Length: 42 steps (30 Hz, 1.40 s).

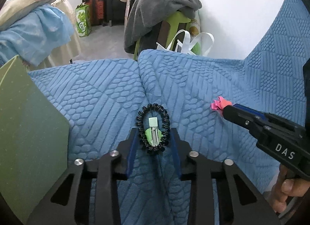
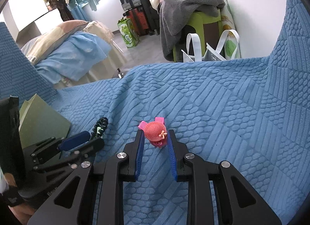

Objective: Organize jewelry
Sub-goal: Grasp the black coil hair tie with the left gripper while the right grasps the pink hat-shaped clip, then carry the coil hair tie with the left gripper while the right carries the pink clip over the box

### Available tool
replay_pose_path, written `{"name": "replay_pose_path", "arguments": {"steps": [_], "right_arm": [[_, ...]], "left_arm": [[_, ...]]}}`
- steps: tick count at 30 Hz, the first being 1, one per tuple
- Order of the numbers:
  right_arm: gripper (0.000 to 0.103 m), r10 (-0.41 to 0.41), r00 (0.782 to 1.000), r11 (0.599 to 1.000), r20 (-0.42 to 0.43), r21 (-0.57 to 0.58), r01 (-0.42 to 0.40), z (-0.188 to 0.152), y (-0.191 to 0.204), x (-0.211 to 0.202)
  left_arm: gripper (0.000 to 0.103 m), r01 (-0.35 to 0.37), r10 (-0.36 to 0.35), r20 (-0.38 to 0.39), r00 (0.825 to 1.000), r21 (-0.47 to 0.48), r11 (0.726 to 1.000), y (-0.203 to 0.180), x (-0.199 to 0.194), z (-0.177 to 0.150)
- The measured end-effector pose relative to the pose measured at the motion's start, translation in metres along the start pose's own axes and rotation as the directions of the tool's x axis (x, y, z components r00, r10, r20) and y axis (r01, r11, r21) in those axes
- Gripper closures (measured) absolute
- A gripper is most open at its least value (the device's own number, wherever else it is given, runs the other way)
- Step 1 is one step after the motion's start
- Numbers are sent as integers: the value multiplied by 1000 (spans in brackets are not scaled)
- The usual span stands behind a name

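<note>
A black spiral hair tie (image 1: 153, 128) lies on the blue textured cover (image 1: 203, 81) with a green hair clip (image 1: 154, 133) inside its ring. My left gripper (image 1: 154, 131) is shut on the tie, which is squeezed into an oval between the pads. From the right wrist view the same tie (image 2: 100, 125) shows at the left gripper (image 2: 96, 137). A pink hair clip with a coral hat on it (image 2: 155, 131) sits between the blue pads of my right gripper (image 2: 155, 134), which is shut on it. In the left wrist view, that clip (image 1: 220, 103) sticks out past the right gripper (image 1: 225, 109).
A green flat box or lid (image 1: 29, 128) stands at the left beside the left gripper, also seen as a green panel (image 2: 42, 124). A hand (image 1: 284, 192) holds the right gripper's handle. Beyond the cover's edge are a white tote bag (image 2: 211, 50), a green stool with grey clothes (image 2: 195, 17) and suitcases.
</note>
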State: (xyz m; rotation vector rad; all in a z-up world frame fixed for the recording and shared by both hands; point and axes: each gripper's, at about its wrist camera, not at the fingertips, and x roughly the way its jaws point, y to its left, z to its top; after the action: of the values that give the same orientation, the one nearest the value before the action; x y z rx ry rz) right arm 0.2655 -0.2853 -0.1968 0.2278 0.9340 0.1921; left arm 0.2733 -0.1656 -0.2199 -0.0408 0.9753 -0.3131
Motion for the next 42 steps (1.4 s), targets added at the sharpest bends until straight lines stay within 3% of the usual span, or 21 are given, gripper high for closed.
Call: {"name": "replay_pose_path", "arguments": {"steps": [1, 3, 15, 25, 30, 42], "right_arm": [[81, -1, 1000, 1000, 0, 0, 1, 0, 0, 0], [81, 0, 1000, 1000, 1, -1, 0, 0, 0, -1], [82, -13, 1000, 1000, 4, -23, 13, -10, 17, -11], [82, -71, 997, 994, 35, -78, 74, -27, 45, -41], [82, -72, 996, 996, 48, -41, 74, -32, 53, -60], [82, -86, 986, 995, 145, -39, 93, -3, 93, -128]], "left_arm": [[90, 3, -3, 9, 1000, 0, 1000, 0, -3, 0], [94, 26, -26, -3, 1000, -9, 1000, 1, -6, 0], [95, 90, -89, 17, 996, -38, 995, 1, -36, -13], [95, 122, -118, 65, 991, -70, 990, 12, -81, -8], [95, 126, -121, 81, 989, -60, 990, 19, -109, -6], [95, 149, -142, 148, 979, -39, 988, 35, -191, 13]]}}
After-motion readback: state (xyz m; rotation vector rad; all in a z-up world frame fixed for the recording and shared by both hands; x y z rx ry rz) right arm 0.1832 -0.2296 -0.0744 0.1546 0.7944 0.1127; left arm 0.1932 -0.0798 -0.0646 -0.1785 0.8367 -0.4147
